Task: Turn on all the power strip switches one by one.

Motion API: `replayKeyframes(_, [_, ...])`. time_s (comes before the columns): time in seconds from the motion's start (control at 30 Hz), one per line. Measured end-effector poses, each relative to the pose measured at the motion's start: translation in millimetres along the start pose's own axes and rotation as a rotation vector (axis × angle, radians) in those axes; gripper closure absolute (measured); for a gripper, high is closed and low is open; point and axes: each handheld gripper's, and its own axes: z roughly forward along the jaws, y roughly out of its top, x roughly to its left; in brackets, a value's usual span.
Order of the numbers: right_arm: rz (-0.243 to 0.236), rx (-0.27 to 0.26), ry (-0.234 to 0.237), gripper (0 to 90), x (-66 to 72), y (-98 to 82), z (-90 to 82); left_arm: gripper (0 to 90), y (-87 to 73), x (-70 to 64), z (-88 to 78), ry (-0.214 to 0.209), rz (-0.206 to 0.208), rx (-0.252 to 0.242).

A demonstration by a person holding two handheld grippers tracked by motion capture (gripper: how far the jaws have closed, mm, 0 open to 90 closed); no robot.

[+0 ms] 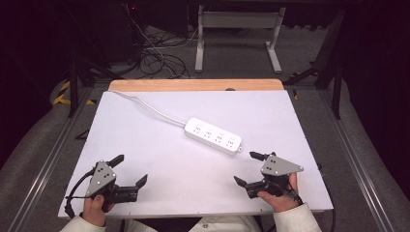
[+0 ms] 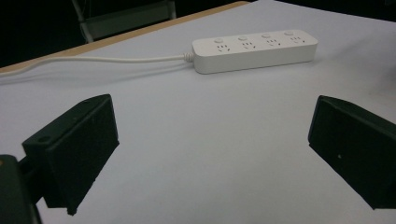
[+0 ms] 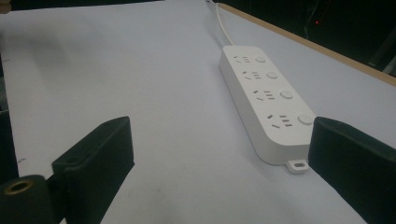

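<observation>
A white power strip (image 1: 213,136) with several sockets and buttons lies near the middle of the white table (image 1: 145,145), its white cord (image 1: 150,106) running to the far left corner. My left gripper (image 1: 129,170) rests at the near left, open and empty, well short of the strip (image 2: 254,51). At the near right my right gripper (image 1: 249,168) is open too, holding nothing. The strip's near end (image 3: 273,107) lies just ahead of its right jaw, not between the jaws.
The table's wooden far edge (image 1: 196,85) shows beyond the white top. On the floor past it lie tangled cables (image 1: 154,53) and a white metal frame (image 1: 237,34). Metal rails (image 1: 48,159) run along both sides of the table.
</observation>
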Motion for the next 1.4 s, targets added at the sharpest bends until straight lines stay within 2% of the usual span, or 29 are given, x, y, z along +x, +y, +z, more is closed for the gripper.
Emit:
replayKeyframes(0.2, [0.004,-0.015,-0.009,7.1,-0.6,0.7,-1.4,1.9,0.4,-1.0,-1.0,0.017,0.017,-0.010])
replayKeyframes(0.5, [-0.027,-0.010,-0.008,11.7,1.3,4.3,-1.5,1.9,0.4,-1.8,-1.5,0.025,0.030,-0.008])
replayKeyframes(0.57, [-0.030,-0.001,-0.016,14.0,1.3,6.0,-0.8,1.9,0.4,-1.8,-1.4,0.028,0.031,-0.007])
replayKeyframes(0.67, [-0.027,0.064,-0.050,18.3,-0.9,10.0,2.4,1.9,-0.1,-1.8,-0.6,0.037,0.036,0.001])
replayKeyframes(0.73, [-0.030,0.068,-0.051,19.5,-2.4,13.8,2.6,1.9,0.0,-1.3,-0.4,0.043,0.042,0.003])
replayKeyframes(0.87, [-0.018,0.063,-0.040,16.8,-5.0,24.6,3.4,1.9,-0.3,-2.4,0.3,0.039,0.039,0.006])
replayKeyframes(1.0, [-0.019,0.081,-0.046,18.7,-7.2,35.4,8.2,2.0,-0.8,-2.4,1.6,0.041,0.041,0.017])
replayKeyframes(1.23, [-0.014,0.075,-0.036,16.6,-13.1,47.9,10.1,2.0,-0.8,-2.6,1.8,0.043,0.040,0.016])
replayKeyframes(1.27, [-0.014,0.074,-0.035,15.6,-14.1,49.4,10.6,2.0,-0.7,-2.6,1.8,0.042,0.041,0.016])
replayKeyframes(1.33, [-0.005,0.087,-0.012,7.3,-17.3,53.0,13.9,2.0,-0.7,-2.7,1.9,0.044,0.042,0.016])
replayKeyframes(1.4, [-0.009,0.082,-0.016,7.1,-18.0,56.1,15.2,2.0,-0.9,-2.9,1.9,0.043,0.039,0.018])
